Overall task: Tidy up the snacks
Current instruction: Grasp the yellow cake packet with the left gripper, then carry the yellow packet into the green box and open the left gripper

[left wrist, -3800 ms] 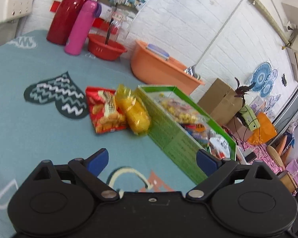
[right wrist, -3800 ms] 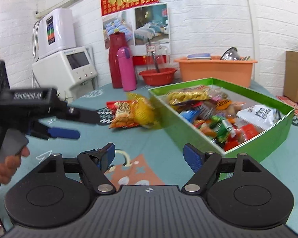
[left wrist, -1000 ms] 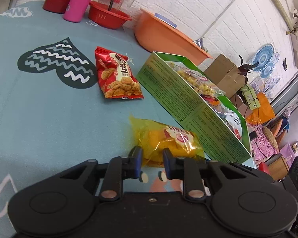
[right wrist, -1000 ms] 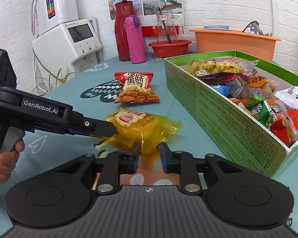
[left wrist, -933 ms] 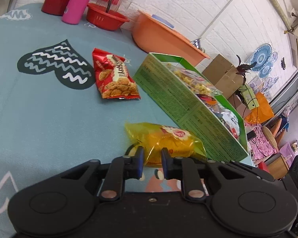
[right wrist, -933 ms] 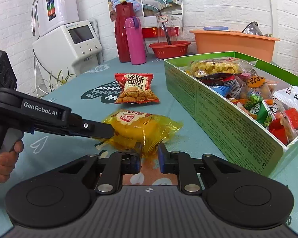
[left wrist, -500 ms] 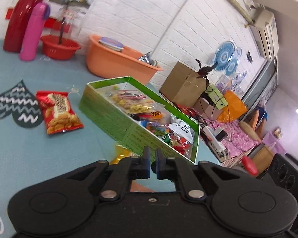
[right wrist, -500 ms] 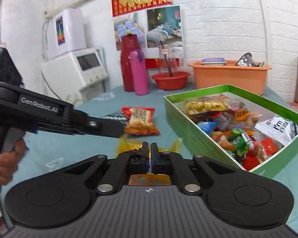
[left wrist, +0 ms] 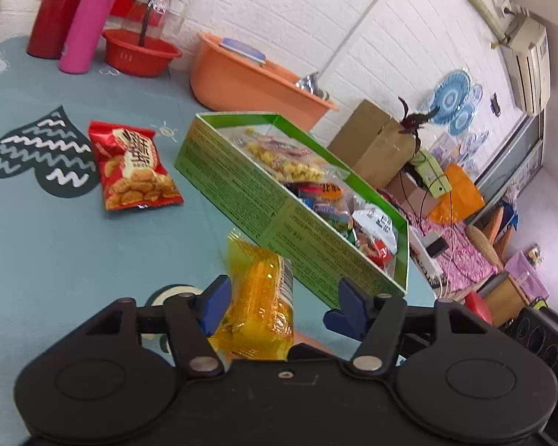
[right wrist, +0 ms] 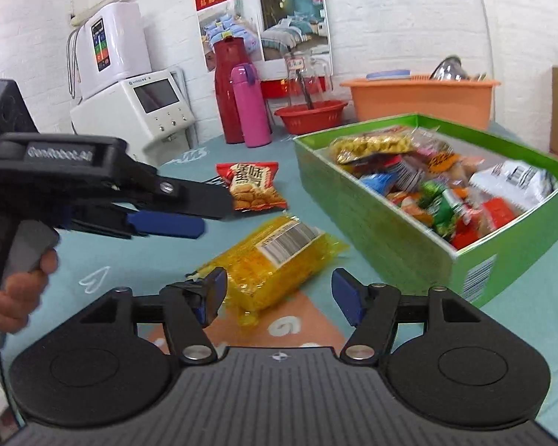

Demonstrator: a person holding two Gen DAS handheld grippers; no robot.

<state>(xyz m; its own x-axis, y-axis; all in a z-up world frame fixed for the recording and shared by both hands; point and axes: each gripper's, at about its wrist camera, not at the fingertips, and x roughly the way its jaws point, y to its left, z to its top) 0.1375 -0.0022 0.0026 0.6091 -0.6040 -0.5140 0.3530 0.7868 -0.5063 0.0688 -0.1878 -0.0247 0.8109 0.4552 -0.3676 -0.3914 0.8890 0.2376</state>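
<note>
Left gripper (left wrist: 281, 299) opening, yellow packet (right wrist: 275, 262) seemingly loose, beside green box (right wrist: 372, 223) wall.

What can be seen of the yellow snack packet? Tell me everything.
The yellow snack packet is a clear, crinkly plastic wrapper of orange-yellow pieces, white barcode label up. It appears to lie on the teal cloth beside the green box, between the opening jaws of the left gripper and right gripper; neither grips it.

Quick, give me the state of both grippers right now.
Left gripper: jaws opening, gripping nothing; the yellow snack bag sits loose between them.
Right gripper: jaws opening, gripping nothing; same bag just ahead.
</note>
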